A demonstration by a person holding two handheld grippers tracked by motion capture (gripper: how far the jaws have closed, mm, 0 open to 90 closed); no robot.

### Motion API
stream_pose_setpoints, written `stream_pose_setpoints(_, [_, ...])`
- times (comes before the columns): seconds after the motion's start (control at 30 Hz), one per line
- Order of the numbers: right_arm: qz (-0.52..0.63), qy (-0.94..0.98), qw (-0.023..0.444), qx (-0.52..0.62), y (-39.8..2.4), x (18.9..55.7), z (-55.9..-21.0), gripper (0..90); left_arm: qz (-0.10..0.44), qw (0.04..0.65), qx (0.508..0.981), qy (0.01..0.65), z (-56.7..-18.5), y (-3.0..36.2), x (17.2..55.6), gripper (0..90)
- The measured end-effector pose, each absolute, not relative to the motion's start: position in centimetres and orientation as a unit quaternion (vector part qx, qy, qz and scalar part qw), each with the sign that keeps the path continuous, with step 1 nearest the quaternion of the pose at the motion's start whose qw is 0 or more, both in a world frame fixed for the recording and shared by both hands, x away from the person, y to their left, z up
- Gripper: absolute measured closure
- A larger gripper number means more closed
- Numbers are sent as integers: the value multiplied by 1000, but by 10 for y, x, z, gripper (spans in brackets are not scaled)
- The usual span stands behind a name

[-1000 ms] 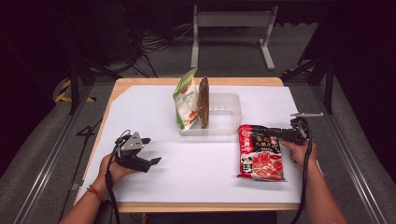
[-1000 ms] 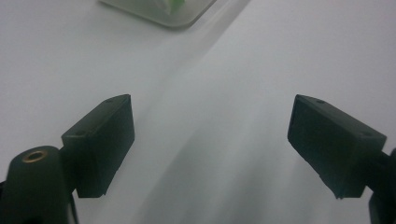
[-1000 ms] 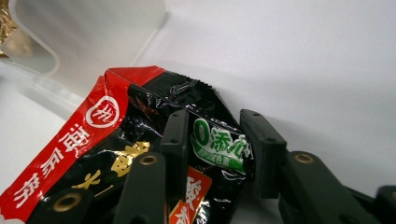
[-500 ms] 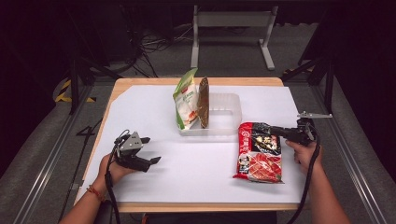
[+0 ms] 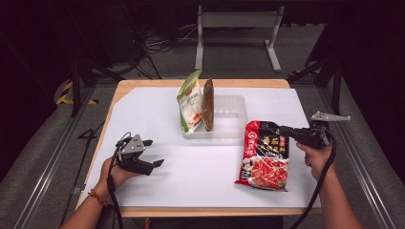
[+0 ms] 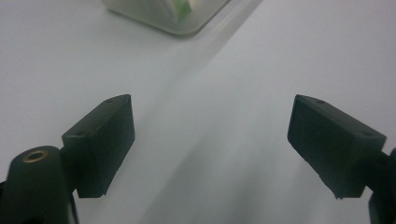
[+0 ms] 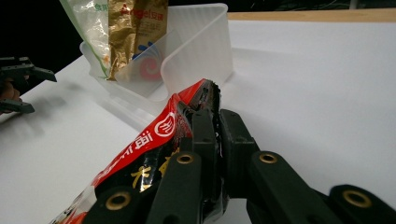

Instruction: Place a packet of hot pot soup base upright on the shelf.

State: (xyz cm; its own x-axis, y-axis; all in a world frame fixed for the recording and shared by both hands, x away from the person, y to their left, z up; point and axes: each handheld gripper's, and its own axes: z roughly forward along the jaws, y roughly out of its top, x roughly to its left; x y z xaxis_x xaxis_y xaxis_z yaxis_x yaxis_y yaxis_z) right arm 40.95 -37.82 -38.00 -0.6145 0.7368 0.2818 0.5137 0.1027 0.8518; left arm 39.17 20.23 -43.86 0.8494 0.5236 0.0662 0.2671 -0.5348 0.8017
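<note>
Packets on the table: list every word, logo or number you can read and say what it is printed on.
"Angel": on the gold foil packet standing in the clear plastic bin.
Red-and-black flat pouch, clamped by the right gripper: large Chinese characters and a round white logo, unreadable.
Green-and-white bag: print too blurred.

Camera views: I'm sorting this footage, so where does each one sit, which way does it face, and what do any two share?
High view: above the person's side, looking forward and down on the table; both forearms, left gripper and right gripper show.
Left gripper view: rides the left gripper, facing bare table; jaws apart.
Right gripper view: rides the right gripper, jaws clamping the red packet.
Shared: all three catch the clear bin.
</note>
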Motion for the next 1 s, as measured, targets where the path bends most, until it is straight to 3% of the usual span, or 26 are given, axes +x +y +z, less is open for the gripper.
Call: stream_pose_setpoints(1.0, [551,730,187,360,-348,368,-323,877,151,436,856,234,-437,205,391,161])
